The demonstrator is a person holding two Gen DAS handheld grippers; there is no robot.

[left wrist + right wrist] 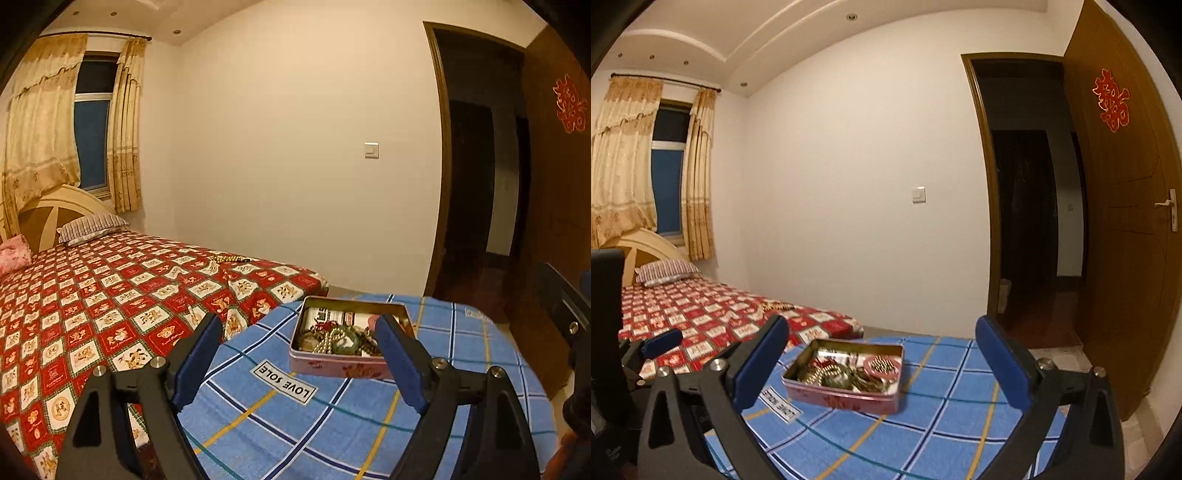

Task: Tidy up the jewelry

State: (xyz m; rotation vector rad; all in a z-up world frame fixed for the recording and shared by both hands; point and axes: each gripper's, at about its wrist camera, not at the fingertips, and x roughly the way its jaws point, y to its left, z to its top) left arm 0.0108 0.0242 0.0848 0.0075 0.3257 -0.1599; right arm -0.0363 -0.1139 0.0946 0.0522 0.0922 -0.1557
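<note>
An open pink tin (332, 367) sits on a blue checked cloth (332, 424). It holds tangled jewelry: bead strands, a green bangle (345, 343) and a pink ring-shaped piece (882, 366). It also shows in the right wrist view (846, 400). My left gripper (297, 332) is open and empty, raised just in front of the tin. My right gripper (882, 332) is open and empty, above and in front of the tin. A beaded strand (227, 259) lies far off on the bed; it also shows in the right wrist view (777, 305).
A bed with a red patterned cover (92, 314) runs along the left, with a striped pillow (90, 227) at its head. An open wooden door (1123, 221) and dark doorway are at the right. The left gripper's finger (661, 341) shows at left in the right view.
</note>
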